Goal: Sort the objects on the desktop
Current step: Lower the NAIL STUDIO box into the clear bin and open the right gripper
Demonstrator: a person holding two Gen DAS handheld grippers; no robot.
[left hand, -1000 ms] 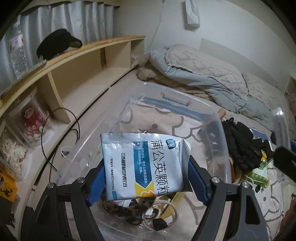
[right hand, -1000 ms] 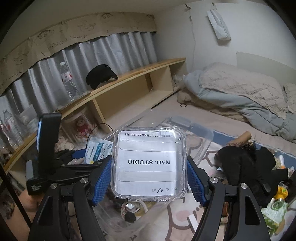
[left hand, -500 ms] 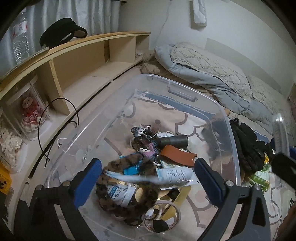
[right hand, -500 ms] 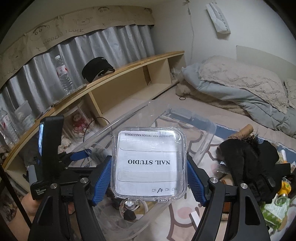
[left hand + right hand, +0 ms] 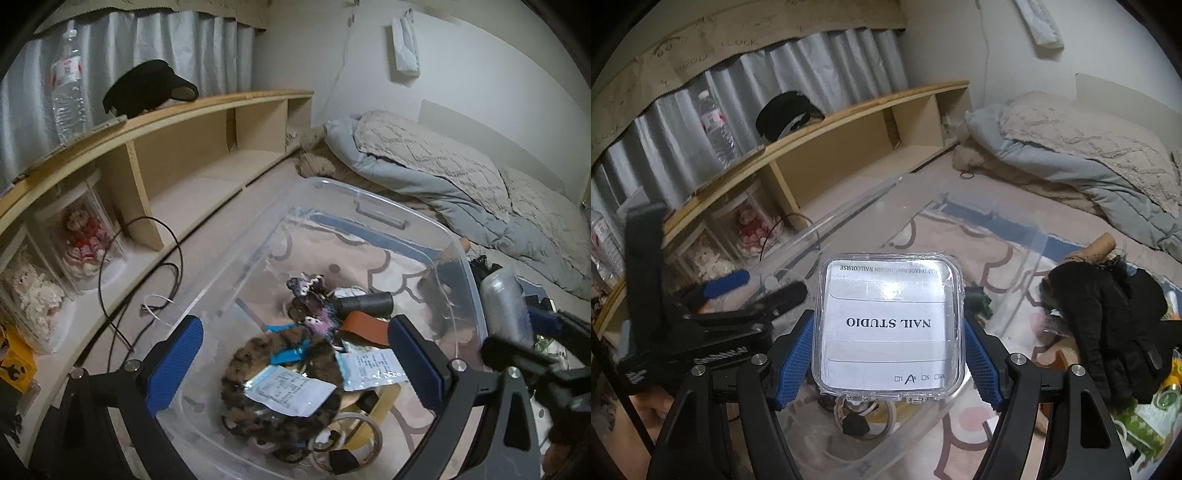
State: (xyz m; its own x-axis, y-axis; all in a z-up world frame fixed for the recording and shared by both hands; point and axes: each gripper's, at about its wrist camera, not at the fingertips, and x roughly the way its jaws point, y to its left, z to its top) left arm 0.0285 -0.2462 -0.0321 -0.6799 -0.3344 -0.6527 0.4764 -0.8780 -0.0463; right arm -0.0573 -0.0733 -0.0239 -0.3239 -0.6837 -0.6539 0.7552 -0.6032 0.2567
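A: Holding what, on the right?

B: Right gripper (image 5: 888,354), fingers (image 5: 796,352) clamped on both side edges of the clear nail box (image 5: 888,325), label up, short printed edge facing away toward the bin.

A: And where from the clear bin (image 5: 1021,291)?

B: Above its near rim, a little inside. Bin straight ahead and below; long axis running away toward the bed (image 5: 1089,147). Only needs lowering and letting go, probably.

A: Left side?

B: Left gripper (image 5: 295,365) spread wide, nothing between the fingers (image 5: 175,363). Hovering over the bin's near left corner, above the furry brown band (image 5: 258,369) and the white sachets (image 5: 291,391) lying on the bin floor.

A: Nearer hand for the drop?

B: Right, plainly; already carrying the box over the bin. Both tilted forward and down into it.

A: Risk?

B: Crowding, perhaps: left gripper just beside the box, on the bin's left.
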